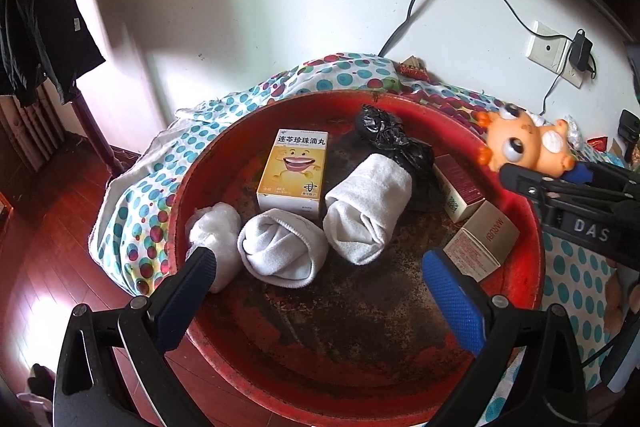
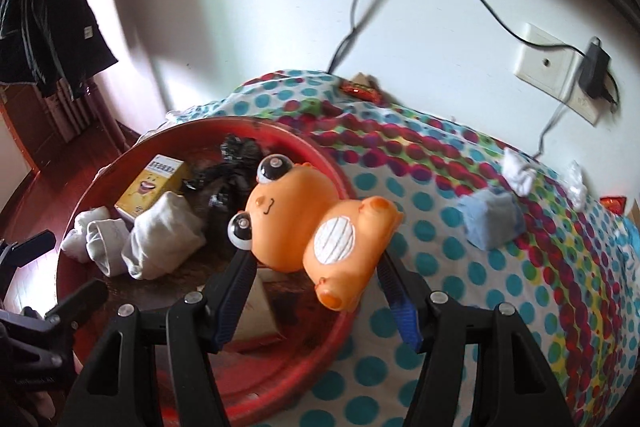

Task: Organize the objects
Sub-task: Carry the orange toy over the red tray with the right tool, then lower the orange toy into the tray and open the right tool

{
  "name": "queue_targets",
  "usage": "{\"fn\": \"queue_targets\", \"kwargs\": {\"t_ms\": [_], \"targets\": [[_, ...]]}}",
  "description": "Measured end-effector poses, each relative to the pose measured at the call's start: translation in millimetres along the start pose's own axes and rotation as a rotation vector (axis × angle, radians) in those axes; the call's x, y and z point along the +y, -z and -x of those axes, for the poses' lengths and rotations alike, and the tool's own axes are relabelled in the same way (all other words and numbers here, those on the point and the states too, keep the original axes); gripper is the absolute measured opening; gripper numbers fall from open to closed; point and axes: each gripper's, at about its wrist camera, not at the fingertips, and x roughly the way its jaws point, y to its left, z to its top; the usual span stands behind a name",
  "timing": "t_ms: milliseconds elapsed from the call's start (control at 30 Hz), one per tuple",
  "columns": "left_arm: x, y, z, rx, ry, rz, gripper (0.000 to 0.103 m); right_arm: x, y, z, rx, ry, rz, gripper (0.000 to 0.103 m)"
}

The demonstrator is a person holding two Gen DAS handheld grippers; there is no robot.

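Note:
A round red basin stands on a dotted cloth. In it lie a yellow medicine box, rolled white socks, a white towel roll, a black bag and small cartons. My left gripper is open and empty above the basin's near side. My right gripper is shut on an orange toy bear and holds it over the basin's right rim; the bear also shows in the left wrist view.
On the dotted cloth to the right lie a blue folded cloth, a white sock and a crumpled wrapper. A wall socket with a charger and cables are behind. Wooden floor lies left.

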Motion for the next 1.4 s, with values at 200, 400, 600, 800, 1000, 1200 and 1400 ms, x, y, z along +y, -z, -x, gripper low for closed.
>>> {"fn": "queue_targets", "kwargs": {"t_ms": [200,400,600,800,1000,1200,1400], "targets": [[-0.3,1.3,0.7,-0.007,-0.002,-0.01,0.103,29.5,-10.9,-19.1,0.028,-0.03,0.048,0.064],[-2.3,2.2,-0.5,-0.016,-0.005,-0.026,0.103,44.1,-16.5,-41.2,0.055,-0.023,0.08,0.064],[2.6,4.3,-6.8,-0.004,0.006,-0.013,0.103,47.9,-21.9,-59.6,0.085,-0.022,0.091,0.064],[1.8,5.3,-9.8,-0.002,0.005,-0.021,0.103,51.3,-25.6,-70.1,0.099,-0.025,0.112,0.064],[0.4,6.8,-12.9,0.004,-0.002,-0.032,0.103,51.9,-23.1,-77.8,0.114,-0.032,0.113,0.065],[-3.2,9.0,-16.3,0.014,-0.003,-0.049,0.103,51.9,-22.1,-78.3,0.115,-0.033,0.118,0.067],[-7.2,11.3,-20.4,0.021,-0.009,-0.067,0.103,51.0,-21.6,-76.6,0.122,-0.038,0.117,0.067]]}}
